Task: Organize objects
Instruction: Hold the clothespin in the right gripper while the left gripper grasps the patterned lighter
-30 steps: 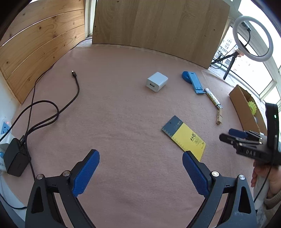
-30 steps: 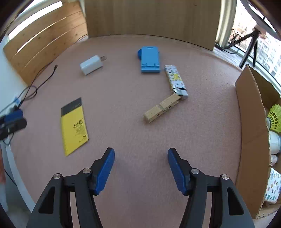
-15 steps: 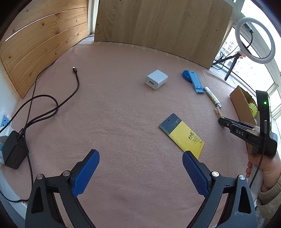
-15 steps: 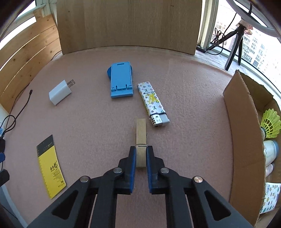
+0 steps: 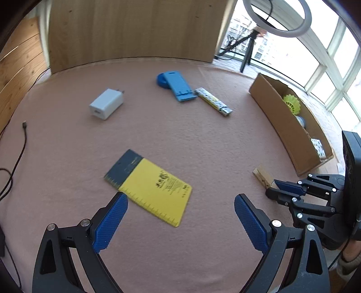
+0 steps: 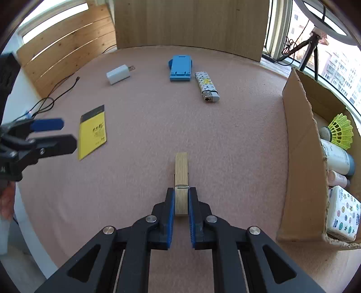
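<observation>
My right gripper (image 6: 181,191) is shut on a wooden clothespin (image 6: 181,171), which sticks out forward over the pink mat; it also shows in the left wrist view (image 5: 261,175) at the right gripper's tips (image 5: 274,188). My left gripper (image 5: 180,202) is open and empty, just behind a yellow notepad (image 5: 151,187). The notepad also shows in the right wrist view (image 6: 92,131), beside my left gripper (image 6: 65,133). A white charger (image 6: 118,74), a blue phone stand (image 6: 179,68) and a patterned lighter (image 6: 207,86) lie further back.
An open cardboard box (image 6: 297,144) stands at the right with a yellow shuttlecock (image 6: 340,130), bottles and a tissue pack inside. A black cable (image 5: 20,139) runs along the left edge. Wooden boards (image 6: 189,24) stand behind the mat. A ring light (image 5: 277,20) stands by the window.
My right gripper closed on the clothespin and carried it nearer, away from the lighter. My left gripper moved right and forward toward the yellow notepad, staying open.
</observation>
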A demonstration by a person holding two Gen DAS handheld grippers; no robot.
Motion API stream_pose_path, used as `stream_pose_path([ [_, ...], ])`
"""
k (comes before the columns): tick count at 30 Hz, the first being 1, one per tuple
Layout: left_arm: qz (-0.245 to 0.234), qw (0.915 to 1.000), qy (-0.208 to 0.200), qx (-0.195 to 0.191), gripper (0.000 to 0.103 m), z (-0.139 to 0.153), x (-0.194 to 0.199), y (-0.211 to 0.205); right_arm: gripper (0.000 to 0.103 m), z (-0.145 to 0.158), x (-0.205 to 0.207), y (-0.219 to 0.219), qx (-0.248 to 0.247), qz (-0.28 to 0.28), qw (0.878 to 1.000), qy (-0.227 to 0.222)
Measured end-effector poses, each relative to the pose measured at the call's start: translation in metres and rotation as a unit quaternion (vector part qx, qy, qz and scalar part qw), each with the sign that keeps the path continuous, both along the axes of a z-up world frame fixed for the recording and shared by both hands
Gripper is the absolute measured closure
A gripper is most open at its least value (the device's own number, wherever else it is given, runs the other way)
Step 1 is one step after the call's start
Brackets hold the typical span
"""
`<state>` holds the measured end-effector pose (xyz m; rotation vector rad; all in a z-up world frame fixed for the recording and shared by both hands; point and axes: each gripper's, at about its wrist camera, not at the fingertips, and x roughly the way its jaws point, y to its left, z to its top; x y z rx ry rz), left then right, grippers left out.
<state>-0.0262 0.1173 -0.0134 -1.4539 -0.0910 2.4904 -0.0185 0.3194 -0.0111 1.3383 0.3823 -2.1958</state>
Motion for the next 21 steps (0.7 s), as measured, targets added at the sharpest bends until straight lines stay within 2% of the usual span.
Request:
stream_pose_path([
  [3,-0.030,0.9995,0.006,-0.009,0.006,-0.001,-0.010,0.021,0.093,0.001,0.008,0.010,0.000,0.016,1.000,-0.006],
  [6,-0.033,0.9991,-0.007,-0.026,0.006,-0.005,-0.035,0.043,0.093,0.000,0.014,0.019,-0.009,0.020,1.000,-0.005],
  [14,0.010,0.9999,-0.011,-0.007,0.006,-0.010,-0.120,0.102,0.093,-0.001,0.032,0.032,-0.022,0.011,1.000,0.008],
  [19,0.042,0.9986,-0.021,-0.026,0.009,-0.023,-0.153,0.117,0.092,-0.001,0.046,0.049,-0.039,0.002,0.999,0.009],
  [21,0.054,0.9968,-0.002,-0.059,0.015,-0.025,-0.160,0.123,0.092,-0.001,0.048,0.052,-0.046,-0.004,0.999,0.009],
])
